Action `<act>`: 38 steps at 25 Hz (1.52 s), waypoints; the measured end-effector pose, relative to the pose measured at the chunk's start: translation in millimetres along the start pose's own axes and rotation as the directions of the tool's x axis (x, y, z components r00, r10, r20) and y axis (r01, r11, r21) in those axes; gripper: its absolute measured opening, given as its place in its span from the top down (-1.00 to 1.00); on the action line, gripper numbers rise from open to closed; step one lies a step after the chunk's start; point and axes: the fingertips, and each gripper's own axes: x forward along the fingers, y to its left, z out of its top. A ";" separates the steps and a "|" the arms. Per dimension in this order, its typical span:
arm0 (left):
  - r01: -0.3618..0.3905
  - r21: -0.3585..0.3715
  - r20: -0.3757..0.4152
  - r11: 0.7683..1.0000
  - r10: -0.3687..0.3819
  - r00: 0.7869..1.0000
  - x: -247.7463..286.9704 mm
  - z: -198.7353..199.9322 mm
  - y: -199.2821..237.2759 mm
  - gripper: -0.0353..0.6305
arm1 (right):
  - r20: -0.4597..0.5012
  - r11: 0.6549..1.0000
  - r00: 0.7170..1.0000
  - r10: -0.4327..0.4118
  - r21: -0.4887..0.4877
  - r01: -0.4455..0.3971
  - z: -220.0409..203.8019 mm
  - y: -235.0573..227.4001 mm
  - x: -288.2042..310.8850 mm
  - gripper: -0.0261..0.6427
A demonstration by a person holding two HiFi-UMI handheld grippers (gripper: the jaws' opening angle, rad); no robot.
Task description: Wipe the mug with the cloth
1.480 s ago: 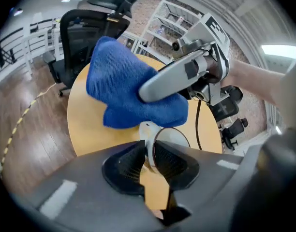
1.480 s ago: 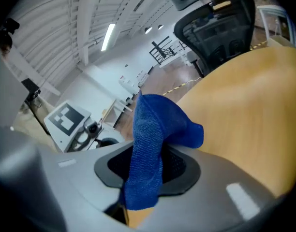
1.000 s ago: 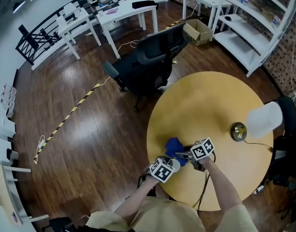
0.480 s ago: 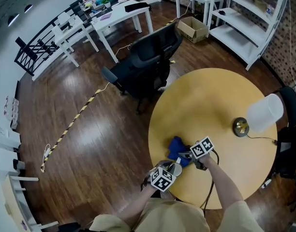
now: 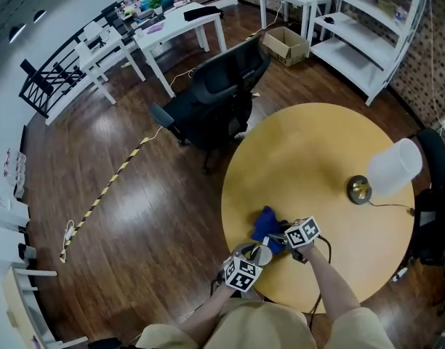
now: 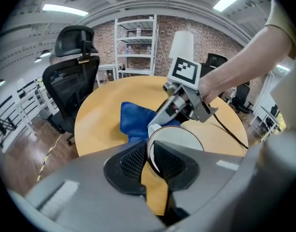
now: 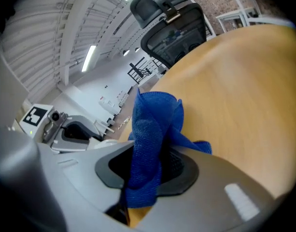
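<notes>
The head view takes in the whole round yellow surface [image 5: 317, 144], with a white-shaded lamp [image 5: 392, 169] on a brass foot at its right side. Well apart from the lamp, down and to its left by the surface's near edge, both tongs meet over the mug [image 5: 257, 254] and the blue cloth [image 5: 268, 222], the cloth lying slightly nearer the lamp than the mug does. That view shows neither grip, but the 2 gripper views do. In the left gripper view the left tongs [image 6: 150, 154] are narrowed to a slit on the mug's thin wall, 1 ribbed pad inside the rim and 1 outside. The lamp stands behind the right tongs' marker cube [image 6: 185, 70], which bears a black-and-white square pattern. The mug is pale, with a round mouth, a fine dark-edged rim and a plain light inside. In the right gripper view the right tongs [image 7: 147, 166] are clamped on a bunched fold of the cloth, bright blue with a fine woven nap. The cloth sits right at the mug's rim, and whether it touches the rim cannot be told.
</notes>
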 end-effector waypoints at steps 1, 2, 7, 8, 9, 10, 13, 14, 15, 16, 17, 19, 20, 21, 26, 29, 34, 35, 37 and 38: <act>-0.009 -0.035 0.007 0.999 0.009 1.000 -1.4 -1.3 3.2 0.78 | -0.007 1.000 1.000 -0.011 -0.029 0.011 -3.9 3.9 0.2 0.58; -0.014 -0.064 0.014 0.998 0.015 1.000 -3.1 -2.3 6.6 0.78 | -0.013 0.999 1.000 -0.015 -0.047 0.015 -8.0 8.6 0.8 0.58; 0.006 -0.024 0.017 1.000 -0.005 1.000 -4.8 -1.2 6.7 0.78 | 0.049 0.999 0.998 0.040 0.027 -0.042 -20.6 18.9 -2.1 0.59; 0.007 -0.007 0.015 1.000 -0.007 1.000 -4.3 -0.7 4.0 0.78 | 0.061 0.997 0.996 0.061 0.041 -0.064 -23.0 20.1 -4.4 0.59; 0.006 0.009 0.013 1.000 -0.007 1.000 -3.8 -0.5 1.5 0.78 | 0.066 0.995 0.994 0.084 0.053 -0.088 -25.8 21.9 -7.0 0.59; 0.005 0.025 0.011 1.000 -0.006 1.000 -3.0 -0.5 -0.8 0.78 | 0.066 0.991 0.992 0.110 0.063 -0.114 -29.4 24.1 -9.9 0.59; 0.009 0.062 0.002 0.998 -0.009 1.000 -0.8 0.0 -6.6 0.77 | 0.056 0.975 0.979 0.196 0.090 -0.201 -44.7 34.1 -20.9 0.59; 0.010 0.069 0.001 0.998 -0.010 1.000 -0.3 0.1 -7.5 0.77 | 0.057 0.968 0.972 0.226 0.096 -0.231 -49.9 39.0 -24.9 0.59; 0.010 0.074 0.000 0.997 -0.010 1.000 -0.2 0.0 -7.8 0.77 | 0.060 0.960 0.965 0.256 0.099 -0.261 -54.8 44.9 -28.8 0.59; 0.010 0.076 0.001 0.997 -0.010 1.000 -0.2 -0.2 -7.8 0.77 | 0.066 0.952 0.957 0.283 0.101 -0.289 -59.3 51.4 -33.2 0.59; 0.010 0.077 0.003 0.997 -0.010 1.000 -0.3 -0.1 -7.8 0.77 | 0.078 0.944 0.948 0.308 0.103 -0.315 -62.9 57.8 -38.2 0.58; 0.009 0.077 0.006 0.997 -0.010 1.000 0.0 0.0 -7.9 0.77 | 0.136 0.926 0.929 0.344 0.110 -0.360 -65.7 68.4 -51.7 0.58; 0.010 0.076 0.006 0.997 -0.010 1.000 0.3 -0.2 -7.7 0.77 | 0.180 0.919 0.918 0.354 0.112 -0.377 -64.5 73.1 -60.1 0.58; 0.015 0.070 0.006 0.997 -0.015 1.000 0.6 -0.4 -7.7 0.77 | 0.226 0.915 0.906 0.357 0.109 -0.388 -62.2 77.9 -69.1 0.57; 0.156 -0.041 0.043 0.987 -0.154 0.987 -0.2 5.9 -23.4 0.13 | 0.439 0.946 0.854 0.280 0.027 -0.324 -43.5 98.5 -122.3 0.56; 0.157 -0.064 0.109 0.986 -0.149 0.983 -19.1 20.7 -24.3 0.05 | 0.576 0.973 0.795 0.192 -0.004 -0.231 -24.1 108.0 -159.3 0.56; 0.137 -0.088 0.292 0.987 -0.106 0.951 -70.1 80.0 -15.7 0.05 | 0.731 0.999 0.681 0.046 -0.044 -0.021 11.4 124.1 -220.6 0.55; 0.134 -0.083 0.334 0.988 -0.099 0.937 -77.5 98.1 -12.7 0.05 | 0.750 0.998 0.661 0.006 -0.046 0.043 20.4 125.9 -233.6 0.55; 0.132 -0.071 0.418 0.989 -0.091 0.904 -89.0 139.9 -7.5 0.05 | 0.786 0.981 0.612 -0.089 -0.037 0.190 39.7 128.3 -261.3 0.55; 0.130 -0.063 0.453 0.990 -0.088 0.887 -93.8 161.4 -6.2 0.05 | 0.801 0.964 0.583 -0.137 -0.028 0.265 48.9 130.0 -275.4 0.55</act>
